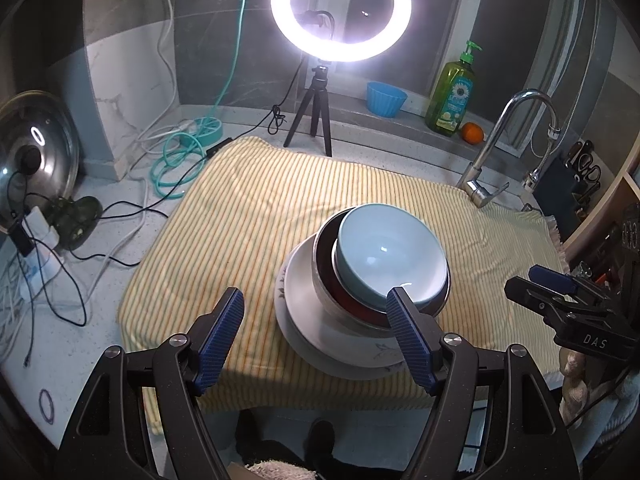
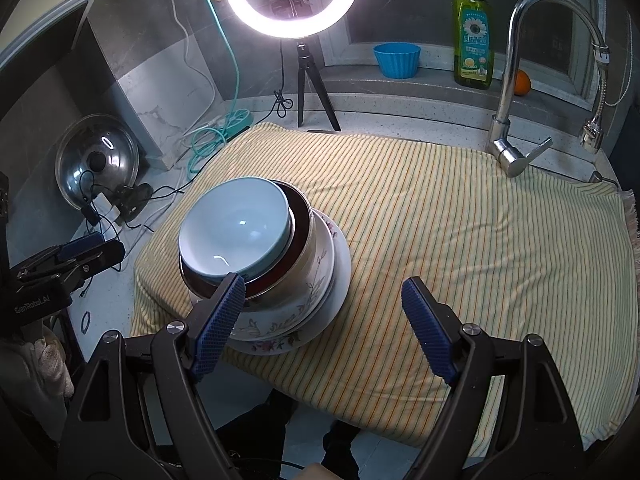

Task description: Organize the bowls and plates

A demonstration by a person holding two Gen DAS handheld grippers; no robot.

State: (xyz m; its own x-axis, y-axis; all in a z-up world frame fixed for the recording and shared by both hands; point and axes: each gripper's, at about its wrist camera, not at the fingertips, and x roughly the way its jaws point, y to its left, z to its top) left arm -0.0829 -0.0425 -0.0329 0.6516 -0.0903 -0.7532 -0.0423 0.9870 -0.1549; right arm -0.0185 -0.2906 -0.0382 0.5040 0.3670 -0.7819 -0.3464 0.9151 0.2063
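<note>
One stack of dishes stands on the striped cloth [image 1: 248, 216]. A light blue bowl [image 1: 390, 258] sits on top, tilted, inside a dark red bowl with a metal rim [image 1: 352, 304], on white floral plates [image 1: 308, 320]. The same stack shows in the right wrist view: blue bowl [image 2: 236, 228], red bowl [image 2: 296, 256], floral plates [image 2: 320, 300]. My left gripper [image 1: 316, 316] is open and empty, hovering just in front of the stack. My right gripper [image 2: 324, 300] is open and empty, its left finger near the stack's front edge.
A ring light on a tripod [image 1: 340, 8] stands behind the cloth. A faucet [image 1: 500, 148], soap bottle [image 1: 452, 92], blue cup [image 1: 386, 98] and orange [image 1: 472, 133] are at the back right. Cables and a pot lid [image 1: 36, 156] lie to the left.
</note>
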